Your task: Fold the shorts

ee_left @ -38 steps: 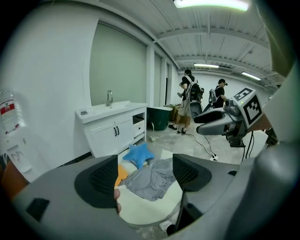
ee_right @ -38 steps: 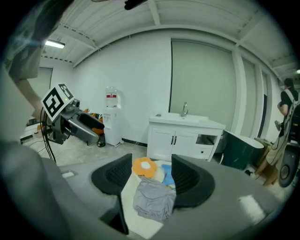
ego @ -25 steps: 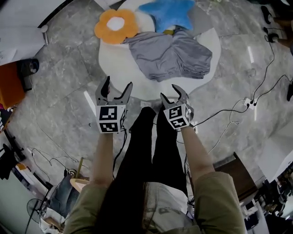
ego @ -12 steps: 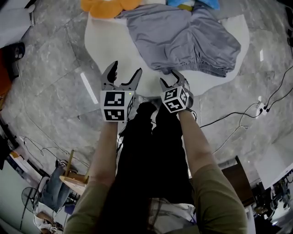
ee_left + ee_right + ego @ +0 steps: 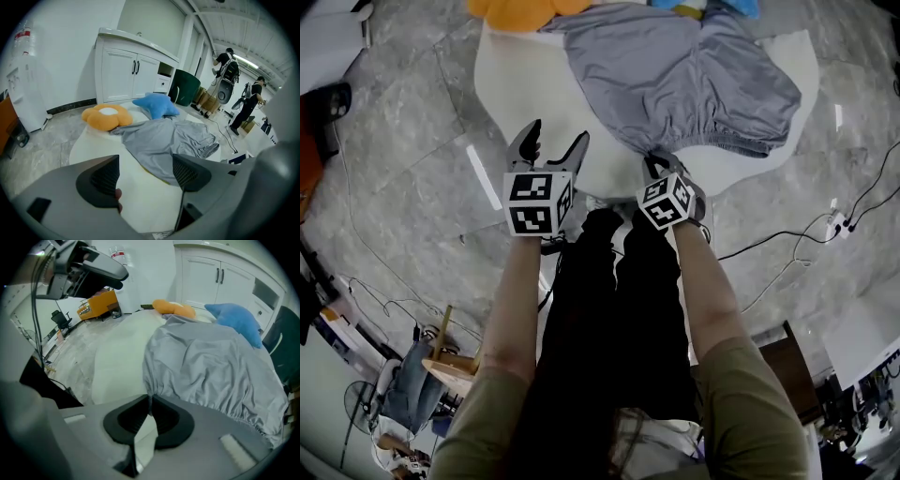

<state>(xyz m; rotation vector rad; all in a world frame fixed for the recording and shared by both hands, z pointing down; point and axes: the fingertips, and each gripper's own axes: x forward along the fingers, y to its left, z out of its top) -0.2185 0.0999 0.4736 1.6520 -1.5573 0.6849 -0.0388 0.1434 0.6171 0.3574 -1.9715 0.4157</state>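
the right gripper has its jaws drawn together, having just been closing. their tips meet on the near corner of the shorts, right where the gathered elastic edge ends, and a thin bit of grey cloth sits between the pads. the left gripper holds its jaws well apart with nothing between them, only the bare white mat below.

in the head view both grippers sit at the mat's six o'clock edge. the right one touches the nearest edge of the shorts. the left one is beside it, toward nine o'clock, and off the cloth. each is held by a bare forearm reaching out of an olive sleeve.

the shorts lie spread and rumpled on the mat, from its middle out toward one o'clock, with the elastic edge along the side nearest the person. an orange flower cushion rests at the mat's eleven o'clock, just beside the far corner of the shorts. a blue star cushion lies at twelve o'clock against their far edge.

around the mat is grey marble floor, with cables trailing at four o'clock. a white cabinet stands beyond the cushions. the person's black trousers fill the head view at six o'clock.
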